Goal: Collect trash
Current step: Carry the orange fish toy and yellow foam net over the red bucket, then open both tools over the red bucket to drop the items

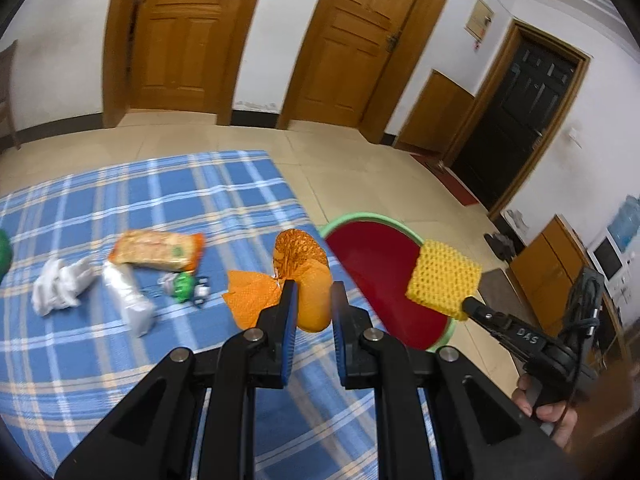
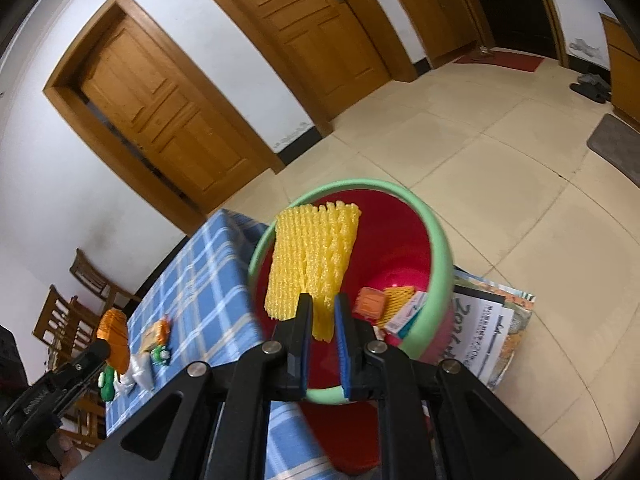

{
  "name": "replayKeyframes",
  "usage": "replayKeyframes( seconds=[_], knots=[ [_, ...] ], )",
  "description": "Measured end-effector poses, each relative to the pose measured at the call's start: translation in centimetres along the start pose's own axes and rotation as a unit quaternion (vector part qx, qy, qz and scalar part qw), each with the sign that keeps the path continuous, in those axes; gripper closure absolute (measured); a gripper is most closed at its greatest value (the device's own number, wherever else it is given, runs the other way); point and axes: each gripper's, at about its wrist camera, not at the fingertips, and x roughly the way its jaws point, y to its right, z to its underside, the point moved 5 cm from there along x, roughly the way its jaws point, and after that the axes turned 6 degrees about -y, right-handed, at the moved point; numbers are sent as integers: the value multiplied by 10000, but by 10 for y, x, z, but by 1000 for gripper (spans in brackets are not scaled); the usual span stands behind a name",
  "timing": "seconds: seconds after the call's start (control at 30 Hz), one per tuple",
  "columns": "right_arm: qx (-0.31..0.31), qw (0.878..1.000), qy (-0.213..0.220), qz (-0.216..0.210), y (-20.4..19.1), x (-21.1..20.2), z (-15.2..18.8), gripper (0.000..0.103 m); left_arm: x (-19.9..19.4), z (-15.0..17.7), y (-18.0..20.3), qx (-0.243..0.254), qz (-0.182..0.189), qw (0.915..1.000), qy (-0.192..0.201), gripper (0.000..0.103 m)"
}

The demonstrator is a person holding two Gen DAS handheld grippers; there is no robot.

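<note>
My left gripper (image 1: 313, 300) is shut on an orange bag (image 1: 308, 276) and holds it above the blue plaid tablecloth (image 1: 120, 360). My right gripper (image 2: 323, 316) is shut on a yellow foam net (image 2: 312, 260), held over the mouth of the red bin with a green rim (image 2: 440, 256). The same net (image 1: 444, 276) and bin (image 1: 360, 220) show in the left wrist view. On the cloth lie an orange snack wrapper (image 1: 158, 250), crumpled white tissue (image 1: 60, 286), a clear plastic bag (image 1: 128, 300) and a small green wrapper (image 1: 184, 286).
The bin (image 2: 424, 320) stands on the tiled floor at the table's right edge and holds several scraps. Papers (image 2: 488, 332) lie on the floor beside it. Wooden chairs (image 2: 68, 320) stand at the table's far side. Wooden doors (image 1: 180, 32) line the wall.
</note>
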Motion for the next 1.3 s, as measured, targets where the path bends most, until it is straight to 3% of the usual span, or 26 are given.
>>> replayKeyframes(
  seconds=[0.4, 0.97, 1.13, 1.3],
  knots=[
    [340, 9992, -195, 62, 29, 13, -5, 82, 46, -11, 40, 426, 110, 9983, -371, 88],
    [670, 9977, -54, 30, 51, 6, -15, 78, 96, -11, 75, 819, 201, 9934, -783, 88],
    [681, 9977, -52, 27, 52, 6, -15, 77, 97, -9, 82, 893, 177, 9925, -818, 73],
    [667, 9978, -29, 36, 52, 6, -14, 73, 95, -9, 82, 907, 74, 9926, -800, 65]
  ],
)
